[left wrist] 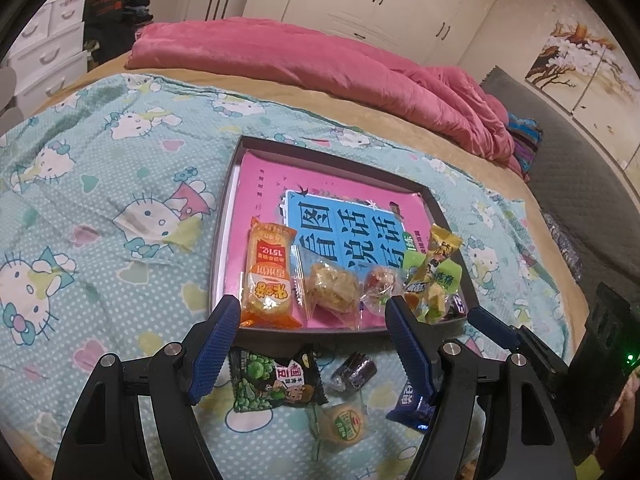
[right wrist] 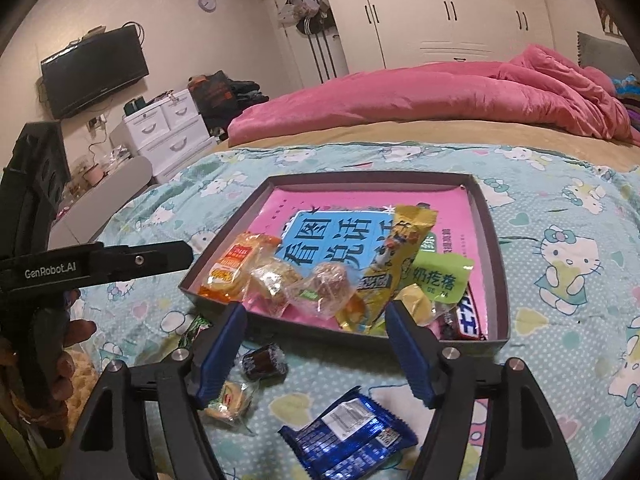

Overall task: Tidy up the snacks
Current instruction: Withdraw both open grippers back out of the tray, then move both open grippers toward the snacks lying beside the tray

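Bedroom scene, and the working surface is a bed (right wrist: pixel 520 132) with a teal cartoon-cat sheet (left wrist: pixel 100 184) spread over it as a soft sorting ground. My landmark from here on is the shallow dark tray (right wrist: pixel 494 240) sitting square on that sheet, lined with a pink book cover so it makes a flat collecting bin.

Behind the tray, a rumpled pink quilt (right wrist: pixel 440 92) is pushed out of the way. Inside the tray, everything crowds the near wall, probably because that is the edge closest to the hands: an orange cracker pack (left wrist: pixel 268 276) at the near left corner, clear-wrapped pastries (left wrist: pixel 332 288) beside it, a yellow wrapper (right wrist: pixel 396 256) leaning over a green packet (right wrist: pixel 440 278), and a dark bar (right wrist: pixel 466 316) tucked into the near right corner.

Outside the tray, just in front of its near wall, the stragglers wait: a blue foil packet (right wrist: pixel 352 436), a green pea packet (left wrist: pixel 276 380), a round cake in clear wrap (left wrist: pixel 344 424) and a small dark candy (right wrist: pixel 264 360).

Now the tools. The left gripper (left wrist: pixel 312 312) hovers over the tray's near edge, jaws wide, nothing between them. The right gripper (right wrist: pixel 316 316) also stands with jaws wide and empty above that same edge, looking like a fresh drop-off. Next pick, I'd judge, is one of those four loose pieces.
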`<state>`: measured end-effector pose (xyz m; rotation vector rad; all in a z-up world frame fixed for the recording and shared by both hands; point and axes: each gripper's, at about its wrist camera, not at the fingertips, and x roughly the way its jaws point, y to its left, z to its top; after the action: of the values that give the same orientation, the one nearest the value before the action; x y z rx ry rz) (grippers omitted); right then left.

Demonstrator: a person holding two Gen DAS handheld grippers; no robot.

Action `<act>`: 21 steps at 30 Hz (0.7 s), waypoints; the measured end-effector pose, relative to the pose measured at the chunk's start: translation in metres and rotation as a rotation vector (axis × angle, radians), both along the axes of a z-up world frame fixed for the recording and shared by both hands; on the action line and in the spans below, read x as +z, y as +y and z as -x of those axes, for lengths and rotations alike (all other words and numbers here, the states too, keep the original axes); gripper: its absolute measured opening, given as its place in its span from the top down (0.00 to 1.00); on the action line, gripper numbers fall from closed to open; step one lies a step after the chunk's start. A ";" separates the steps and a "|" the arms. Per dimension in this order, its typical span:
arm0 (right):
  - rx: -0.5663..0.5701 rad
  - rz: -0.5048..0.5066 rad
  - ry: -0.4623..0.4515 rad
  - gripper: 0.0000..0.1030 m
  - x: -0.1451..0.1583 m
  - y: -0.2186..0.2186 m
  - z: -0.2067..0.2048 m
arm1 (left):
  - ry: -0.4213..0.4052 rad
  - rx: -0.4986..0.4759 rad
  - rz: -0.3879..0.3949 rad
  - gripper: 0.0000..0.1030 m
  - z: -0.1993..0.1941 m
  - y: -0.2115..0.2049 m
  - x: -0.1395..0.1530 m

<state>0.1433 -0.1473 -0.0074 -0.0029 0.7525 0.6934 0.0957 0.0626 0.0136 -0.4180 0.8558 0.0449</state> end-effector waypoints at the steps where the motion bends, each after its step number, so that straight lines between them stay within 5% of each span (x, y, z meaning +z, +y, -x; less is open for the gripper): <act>1: 0.004 0.000 0.002 0.28 0.000 0.001 0.002 | 0.001 -0.001 0.000 0.26 0.000 0.000 0.000; 21: 0.071 0.029 0.072 0.22 -0.016 0.021 0.025 | 0.039 -0.001 -0.007 0.25 0.009 0.005 -0.008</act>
<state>0.1180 -0.1263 -0.0235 -0.0312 0.8347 0.7535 0.0866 0.0679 0.0059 -0.4109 0.8934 0.0556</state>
